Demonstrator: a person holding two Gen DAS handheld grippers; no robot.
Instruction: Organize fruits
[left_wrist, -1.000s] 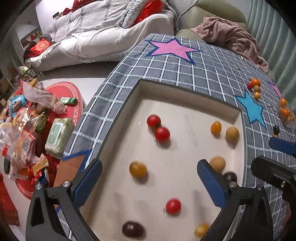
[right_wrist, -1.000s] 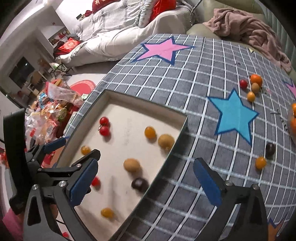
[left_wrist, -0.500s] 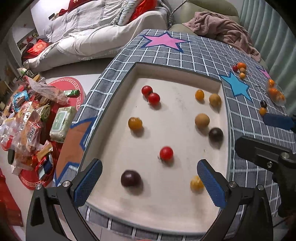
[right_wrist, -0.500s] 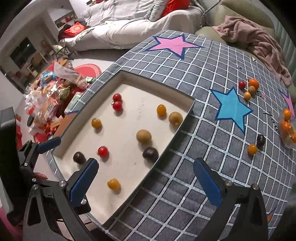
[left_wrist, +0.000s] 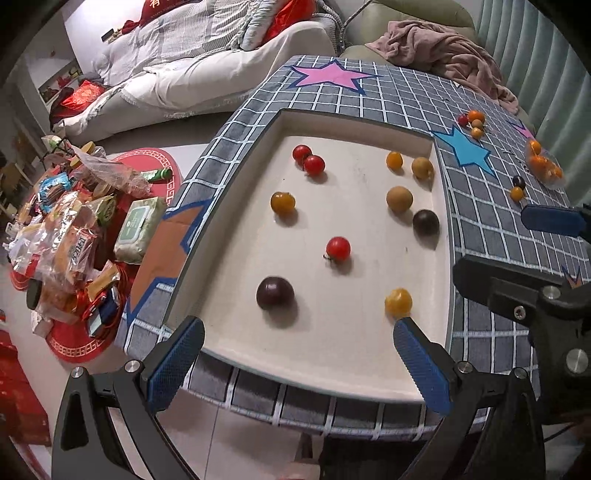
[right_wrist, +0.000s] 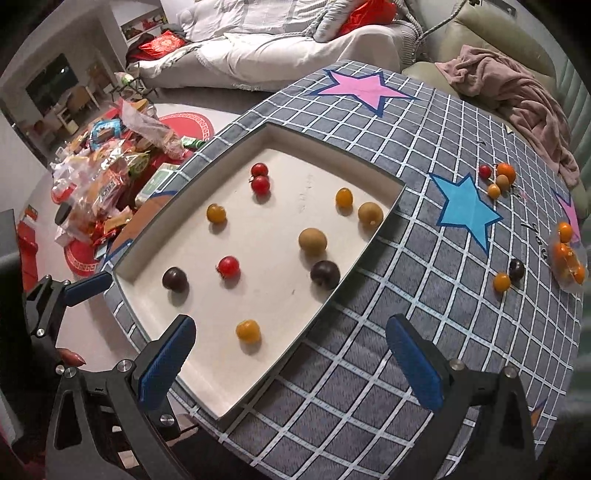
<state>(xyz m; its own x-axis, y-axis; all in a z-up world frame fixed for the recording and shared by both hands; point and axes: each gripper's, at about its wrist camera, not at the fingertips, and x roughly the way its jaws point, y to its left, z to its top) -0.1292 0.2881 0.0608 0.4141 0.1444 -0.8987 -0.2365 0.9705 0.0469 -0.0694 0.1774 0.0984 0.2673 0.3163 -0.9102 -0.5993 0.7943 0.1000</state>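
Hovering spread and empty, left tongs (left_wrist: 295, 363) and right tongs (right_wrist: 291, 360) are held off the tray (right_wrist: 373, 236), surveying scattered fruits.

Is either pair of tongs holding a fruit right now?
No. The left tongs and the right tongs both stand wide open with nothing between them, and the fruits lie loose in the white tray.
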